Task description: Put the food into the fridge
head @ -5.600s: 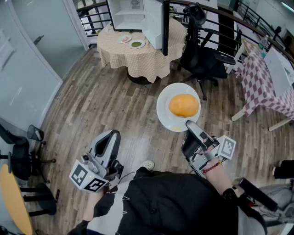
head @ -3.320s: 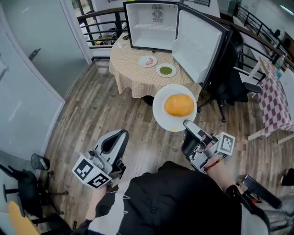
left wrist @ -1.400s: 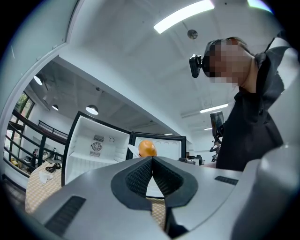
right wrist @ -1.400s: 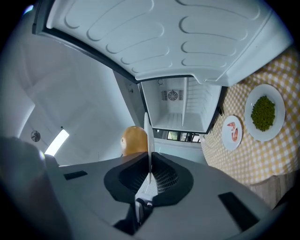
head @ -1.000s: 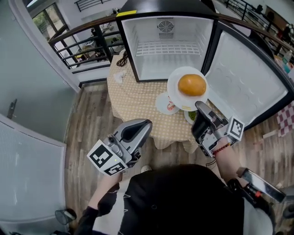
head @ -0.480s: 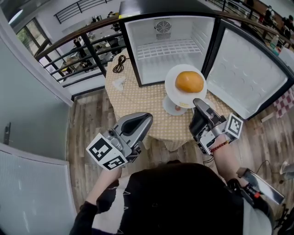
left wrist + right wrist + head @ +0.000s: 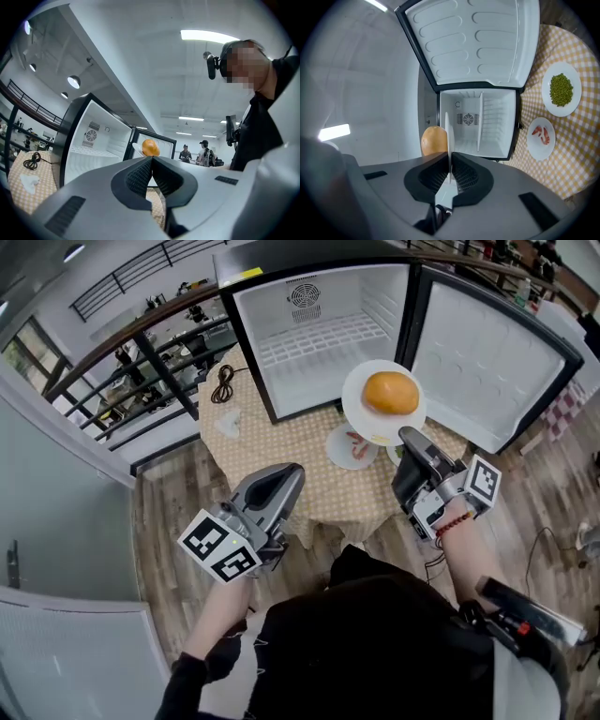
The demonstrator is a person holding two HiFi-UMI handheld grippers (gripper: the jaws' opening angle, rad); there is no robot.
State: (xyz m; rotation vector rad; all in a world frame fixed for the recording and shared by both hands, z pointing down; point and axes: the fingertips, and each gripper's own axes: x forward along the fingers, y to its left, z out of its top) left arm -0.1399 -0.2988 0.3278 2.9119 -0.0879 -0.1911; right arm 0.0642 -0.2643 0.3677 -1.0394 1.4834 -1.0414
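A white plate (image 7: 361,420) carries an orange round bun (image 7: 391,393). My right gripper (image 7: 405,435) is shut on the plate's near rim and holds it level in front of the open mini fridge (image 7: 319,343). In the right gripper view the plate (image 7: 448,136) shows edge-on between the pads, with the bun (image 7: 433,139) beside it. The fridge (image 7: 478,122) is empty, with its door swung wide. My left gripper (image 7: 291,472) hovers at the table's near edge, shut and holding nothing. Its own view shows the gripper (image 7: 152,159) with the pads touching.
The fridge stands on a round table with a checked cloth (image 7: 281,446). A plate of shrimp (image 7: 349,448) and a plate of green peas (image 7: 561,89) lie in front of it. The fridge door (image 7: 487,352) hangs open at right. A black cable (image 7: 223,387) lies at left, and a railing runs behind.
The person has walked up to the table, so the fridge now fills the top of the view. The right gripper still holds the plate. The left gripper has shifted sideways by the table edge.
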